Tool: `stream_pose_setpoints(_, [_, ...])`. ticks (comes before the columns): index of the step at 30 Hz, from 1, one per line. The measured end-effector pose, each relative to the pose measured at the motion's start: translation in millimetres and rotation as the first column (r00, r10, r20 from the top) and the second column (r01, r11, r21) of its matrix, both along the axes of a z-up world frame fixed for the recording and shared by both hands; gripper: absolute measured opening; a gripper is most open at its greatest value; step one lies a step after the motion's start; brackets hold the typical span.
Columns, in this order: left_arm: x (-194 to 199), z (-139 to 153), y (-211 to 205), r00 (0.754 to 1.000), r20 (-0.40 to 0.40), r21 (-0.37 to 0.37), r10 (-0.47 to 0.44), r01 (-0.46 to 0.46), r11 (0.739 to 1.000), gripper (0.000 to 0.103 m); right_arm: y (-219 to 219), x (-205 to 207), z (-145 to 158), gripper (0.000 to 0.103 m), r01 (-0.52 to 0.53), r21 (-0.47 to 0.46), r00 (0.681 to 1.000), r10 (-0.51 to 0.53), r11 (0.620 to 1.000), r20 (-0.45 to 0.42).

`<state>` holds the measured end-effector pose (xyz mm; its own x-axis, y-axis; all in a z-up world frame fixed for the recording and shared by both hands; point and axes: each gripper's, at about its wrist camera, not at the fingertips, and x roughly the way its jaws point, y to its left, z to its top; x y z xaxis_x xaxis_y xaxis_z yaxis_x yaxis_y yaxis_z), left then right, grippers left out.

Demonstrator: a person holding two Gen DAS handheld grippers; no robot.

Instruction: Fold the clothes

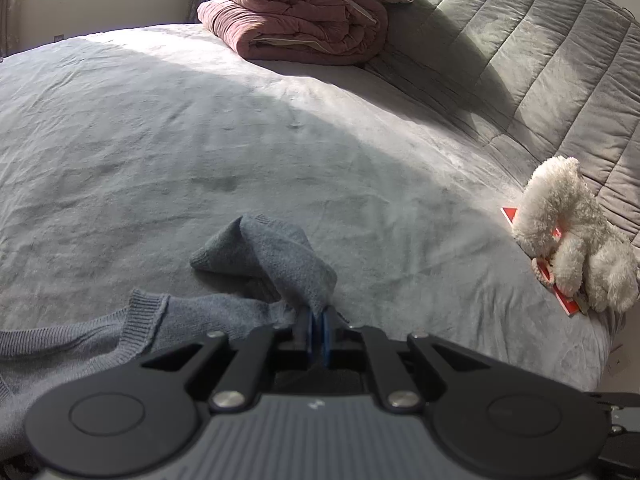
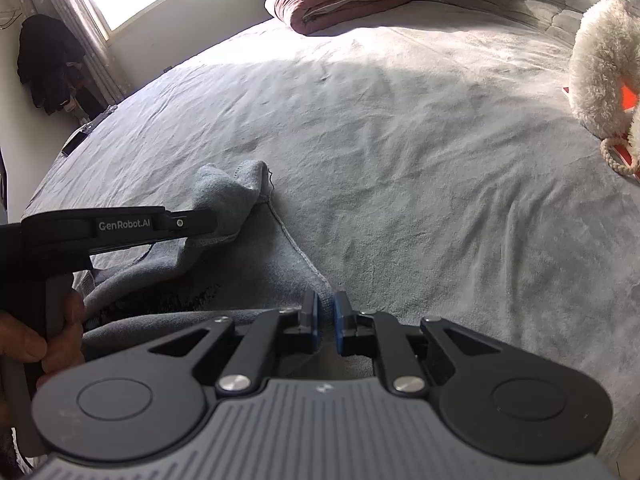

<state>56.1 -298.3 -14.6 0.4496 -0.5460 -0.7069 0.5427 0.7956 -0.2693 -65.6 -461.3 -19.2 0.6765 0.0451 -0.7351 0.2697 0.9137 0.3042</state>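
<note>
A blue-grey knit sweater (image 1: 256, 264) lies on the grey bed sheet (image 1: 200, 140), near its front edge. My left gripper (image 1: 317, 322) is shut on a bunched fold of it, and the cloth rises in a peak above the pads. The ribbed hem (image 1: 146, 312) trails off to the left. In the right wrist view the same sweater (image 2: 260, 264) spreads toward the lower left, and my right gripper (image 2: 326, 314) is shut on its stitched edge. There, the left gripper's body (image 2: 120, 226) crosses from the left with a person's hand (image 2: 52, 332) on its handle.
A folded pink quilt (image 1: 296, 16) sits at the head of the bed against the grey padded headboard (image 1: 540, 60). A white plush toy (image 1: 572, 236) lies on a red card at the right edge. Dark clothes (image 2: 48, 64) hang by the window at left.
</note>
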Motion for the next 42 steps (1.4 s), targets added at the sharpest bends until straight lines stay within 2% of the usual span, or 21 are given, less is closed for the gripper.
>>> stream_pose_setpoints(2, [0,3,2,1.0,-0.021,0.001,-0.016,0.016,1.0,0.012,1,0,2,0.016,-0.013,-0.006,1.0,0.012,1.0,-0.009])
stream_pose_setpoints(4, [-2,10,8,0.999,-0.024,-0.007,-0.037,0.037,0.999,0.035,2,1,5,0.016,-0.029,-0.016,0.999,0.029,0.999,-0.019])
stream_pose_setpoints(7, [-5,24,21,0.999,0.016,-0.009,-0.047,0.047,0.999,0.05,5,5,9,0.017,-0.044,-0.037,0.999,0.043,0.998,-0.026])
stream_pose_setpoints(9, [-3,32,30,0.999,0.028,-0.003,-0.047,0.047,0.999,0.057,8,8,12,0.021,-0.05,-0.049,0.998,0.049,0.998,-0.025])
stream_pose_setpoints(10, [-1,34,37,0.999,0.025,-0.001,-0.039,0.039,0.999,0.059,10,9,13,0.034,-0.051,-0.052,0.999,0.05,0.997,-0.021])
stream_pose_setpoints(11, [2,35,44,0.999,0.022,0.0,-0.029,0.029,1.0,0.059,12,10,15,0.047,-0.054,-0.055,0.999,0.053,0.997,-0.013])
stream_pose_setpoints(12, [4,37,52,1.0,0.018,0.002,-0.02,0.019,1.0,0.06,15,12,18,0.05,-0.06,-0.059,0.998,0.06,0.996,-0.001])
stream_pose_setpoints(17, [19,40,100,0.998,0.016,0.018,0.054,-0.054,0.998,0.064,32,26,30,0.051,-0.109,-0.067,0.993,0.112,0.992,0.038])
stream_pose_setpoints(26, [47,20,193,0.978,-0.036,0.063,0.207,-0.204,0.977,0.064,66,66,33,0.051,-0.185,-0.038,0.98,0.188,0.982,0.07])
stream_pose_setpoints(37, [57,-18,267,0.959,-0.074,0.129,0.273,-0.262,0.956,0.064,96,127,14,0.051,-0.287,0.051,0.957,0.284,0.957,0.06])
stream_pose_setpoints(42, [59,-33,296,0.951,-0.09,0.153,0.296,-0.28,0.948,0.062,96,151,-3,0.051,-0.291,-0.002,0.957,0.291,0.957,-0.003])
